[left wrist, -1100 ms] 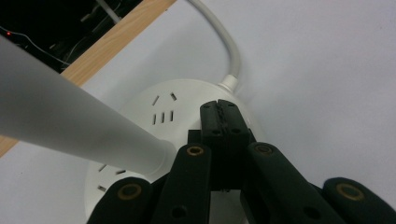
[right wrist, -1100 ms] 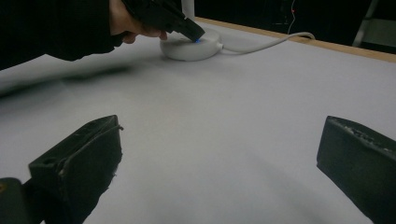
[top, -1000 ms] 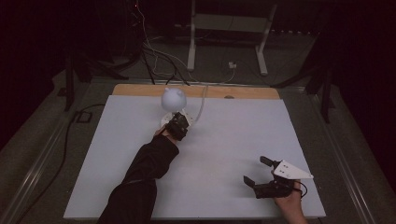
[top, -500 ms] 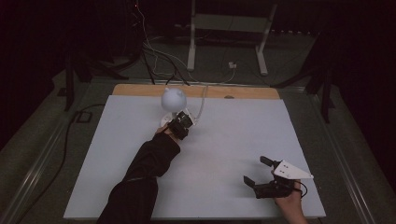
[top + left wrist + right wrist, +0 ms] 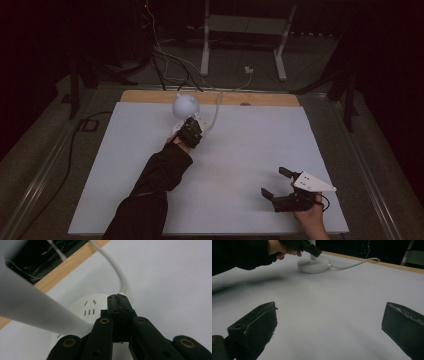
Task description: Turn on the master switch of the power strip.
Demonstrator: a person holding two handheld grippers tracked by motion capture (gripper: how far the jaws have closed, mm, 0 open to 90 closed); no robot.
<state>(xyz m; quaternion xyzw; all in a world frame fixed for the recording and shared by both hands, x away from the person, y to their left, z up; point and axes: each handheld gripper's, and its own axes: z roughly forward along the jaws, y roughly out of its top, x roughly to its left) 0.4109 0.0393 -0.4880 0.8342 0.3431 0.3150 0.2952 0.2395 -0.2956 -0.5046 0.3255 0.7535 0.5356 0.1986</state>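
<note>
Lamp (image 5: 186, 106) sits in the upper middle of the high view, near the far wooden edge (image 5: 210, 97) of my white surface (image 5: 240, 150): a white desk lamp with a round head above a round flat base (image 5: 82, 310). Its white cord (image 5: 216, 107) curls off the base toward the top of the frame, and in the right gripper view it runs off to the upper right.

My left tongs (image 5: 190, 131) are right at that base. In the left gripper view the two black jaws are pressed flat together, tips meeting with nothing between them, hovering over the base rim just where the cord (image 5: 117, 272) plugs in. I can't tell whether the tips actually touch the plastic. The lamp's pale stem (image 5: 32, 310) sweeps across the left of that view, blurred and close.

My right tongs (image 5: 277, 182) rest low at the lower right of the high view, well apart from the lamp. Their jaws are spread wide, bare white surface between them. Ahead of them, in the upper left, I see the dark sleeve (image 5: 239, 255) and the hand over the lamp base (image 5: 313, 265).
</note>
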